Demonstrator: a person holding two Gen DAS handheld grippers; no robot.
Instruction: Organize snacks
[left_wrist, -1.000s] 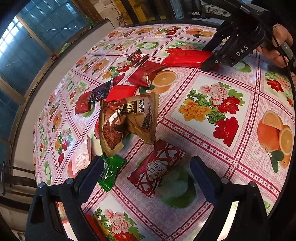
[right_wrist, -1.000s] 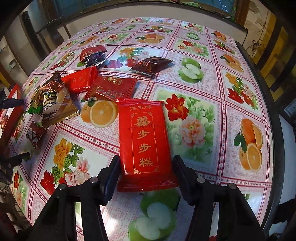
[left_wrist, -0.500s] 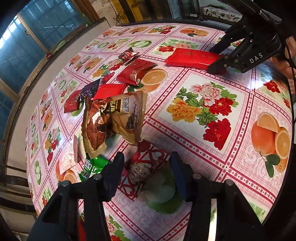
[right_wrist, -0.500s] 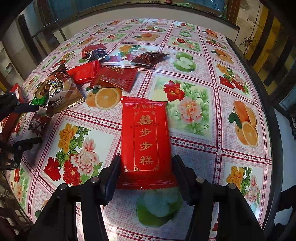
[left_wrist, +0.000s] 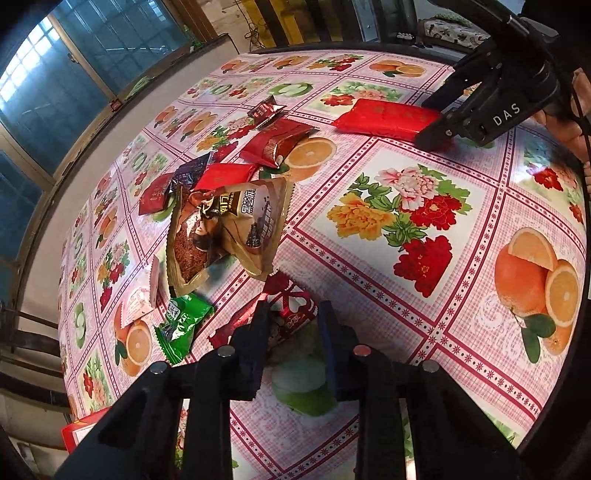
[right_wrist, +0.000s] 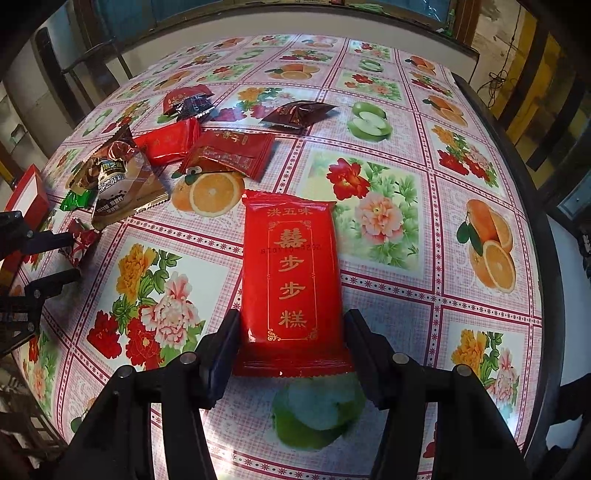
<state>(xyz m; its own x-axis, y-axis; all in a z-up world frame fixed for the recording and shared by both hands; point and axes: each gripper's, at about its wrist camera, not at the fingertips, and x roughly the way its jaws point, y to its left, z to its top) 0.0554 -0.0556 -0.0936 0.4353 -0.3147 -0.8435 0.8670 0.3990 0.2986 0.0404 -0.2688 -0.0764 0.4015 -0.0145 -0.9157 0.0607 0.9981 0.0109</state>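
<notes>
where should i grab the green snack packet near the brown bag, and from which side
Grip the green packet across its short width at the puffed middle, coming straight down from above. It lies flat on the tablecloth, so no edge offers itself from the side. Its crimped ends look too thin to hold. The brown bag and a white packet crowd its far side, so set the fingers clear of them.

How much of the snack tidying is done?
Nothing looks sorted yet. The left claw is shut on the red-and-white candy, and the right claw grips the big red cake packet. The brown bag, green candy and other packets still lie scattered.
</notes>
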